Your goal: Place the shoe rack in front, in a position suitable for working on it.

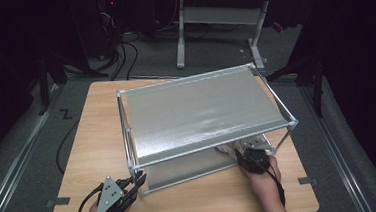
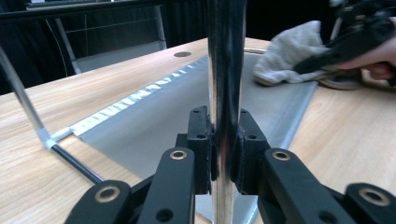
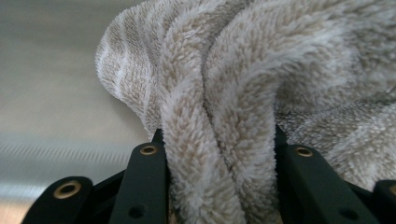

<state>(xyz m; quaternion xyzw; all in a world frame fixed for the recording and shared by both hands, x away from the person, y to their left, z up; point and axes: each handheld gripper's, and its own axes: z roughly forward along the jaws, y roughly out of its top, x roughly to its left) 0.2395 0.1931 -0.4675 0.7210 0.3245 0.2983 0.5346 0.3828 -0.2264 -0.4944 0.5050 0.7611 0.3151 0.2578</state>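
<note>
the rack's front post is pinched by the left gripper; the towel is clamped in the right gripper, with wiping of the lower shelf judged underway.

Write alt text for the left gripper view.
The left gripper has its black jaws shut on an upright shiny metal post of a shelf frame. Beyond, a beige terry cloth lies on the grey shelf panel, with the other gripper at it.

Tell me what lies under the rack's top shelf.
Under the top shelf, on the lower shelf, the right gripper holds a beige towel. The top shelf hides the remaining space.
</note>
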